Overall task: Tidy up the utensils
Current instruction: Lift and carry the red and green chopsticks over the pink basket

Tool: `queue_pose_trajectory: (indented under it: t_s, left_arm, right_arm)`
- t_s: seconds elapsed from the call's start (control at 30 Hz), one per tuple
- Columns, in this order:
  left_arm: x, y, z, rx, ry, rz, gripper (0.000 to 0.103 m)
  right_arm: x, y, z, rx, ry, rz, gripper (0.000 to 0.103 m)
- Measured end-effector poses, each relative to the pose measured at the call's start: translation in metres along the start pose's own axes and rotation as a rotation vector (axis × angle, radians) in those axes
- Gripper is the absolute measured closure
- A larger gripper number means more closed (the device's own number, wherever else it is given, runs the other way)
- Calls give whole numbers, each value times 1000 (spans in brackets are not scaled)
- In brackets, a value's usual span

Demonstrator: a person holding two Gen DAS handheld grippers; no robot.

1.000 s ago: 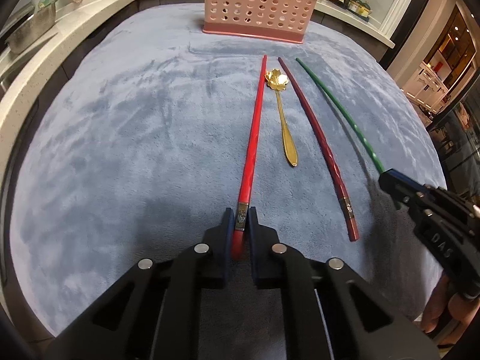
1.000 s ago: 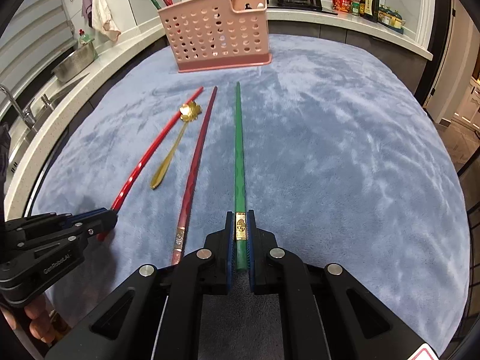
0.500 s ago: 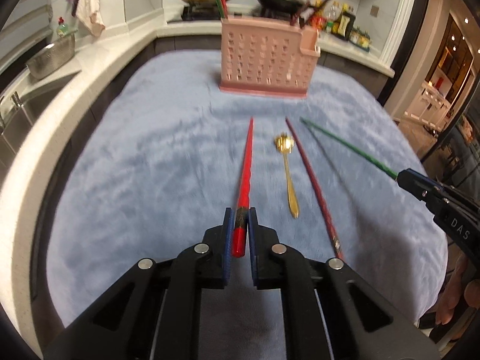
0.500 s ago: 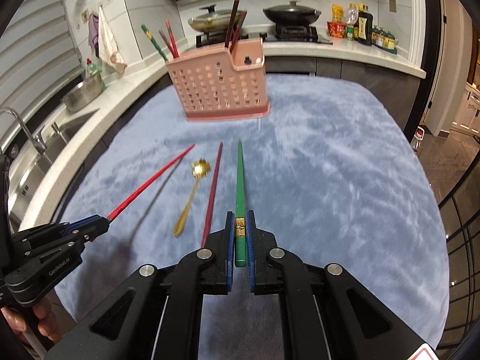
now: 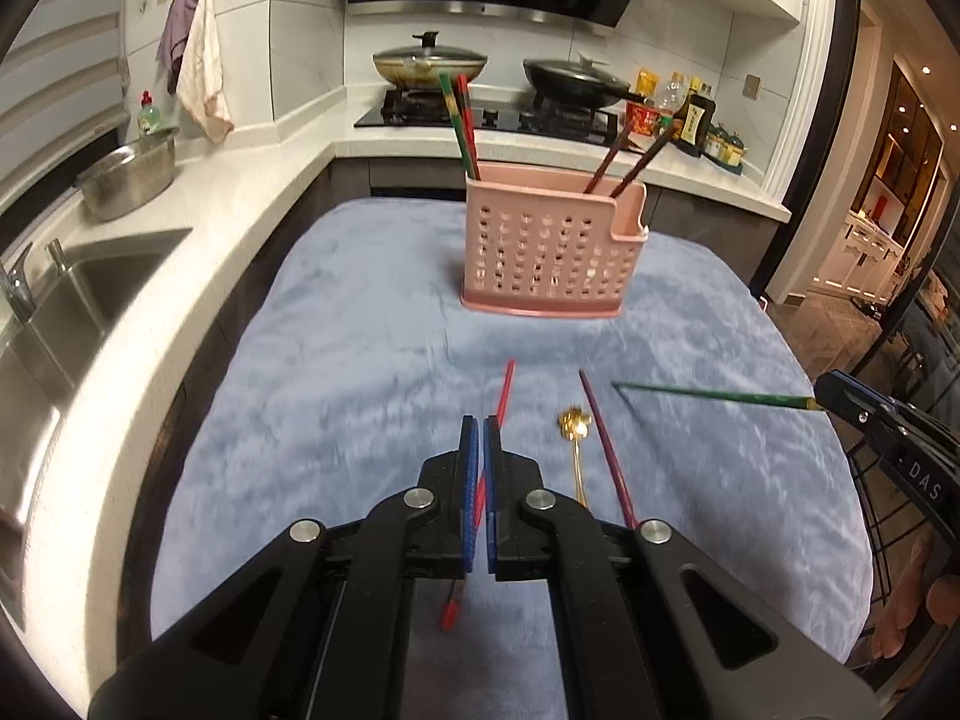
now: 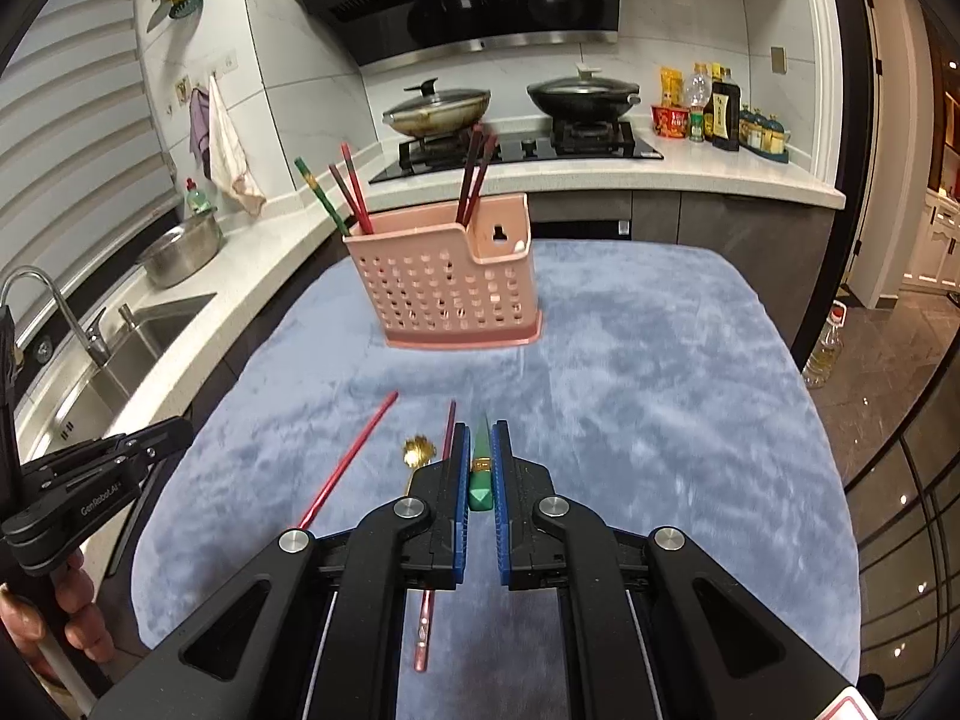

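Observation:
My left gripper [image 5: 480, 426] is shut on a red chopstick [image 5: 503, 396], held above the blue-grey cloth and pointing at the pink perforated utensil basket [image 5: 549, 252]. My right gripper [image 6: 480, 432] is shut on a green chopstick [image 6: 481, 468], also lifted; it shows at right in the left wrist view [image 5: 714, 395]. The red chopstick shows in the right wrist view [image 6: 351, 459]. A gold spoon [image 5: 576, 438] and a dark red chopstick [image 5: 606, 450] lie on the cloth between the grippers. The basket [image 6: 447, 288] holds several chopsticks upright.
A sink [image 5: 72, 306] and a steel bowl [image 5: 129, 177] are on the counter to the left. A stove with two pans [image 5: 429, 63] stands behind the basket. Sauce bottles [image 6: 723, 111] stand at the back right. The table's right edge drops to the floor.
Both grippers have lifted their chopsticks off the cloth and tilted up toward level. The spoon and dark red chopstick have stayed on the cloth.

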State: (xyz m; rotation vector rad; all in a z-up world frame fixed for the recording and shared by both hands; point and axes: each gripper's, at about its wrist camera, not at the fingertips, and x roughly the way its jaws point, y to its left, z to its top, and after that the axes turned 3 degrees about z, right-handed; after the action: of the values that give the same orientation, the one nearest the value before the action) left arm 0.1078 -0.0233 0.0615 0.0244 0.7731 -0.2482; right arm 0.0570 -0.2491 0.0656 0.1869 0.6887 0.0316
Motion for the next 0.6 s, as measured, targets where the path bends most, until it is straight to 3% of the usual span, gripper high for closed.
queue_pose_trajectory:
  t_s: [0.4, 0.6]
  left_arm:
    - [-5, 4, 24, -8, -45, 12, 103]
    - [9, 21, 1, -47, 50, -26, 101]
  right_arm:
    - [-9, -4, 20, 13, -55, 7, 96]
    - [-13, -6, 22, 17, -66, 1, 96]
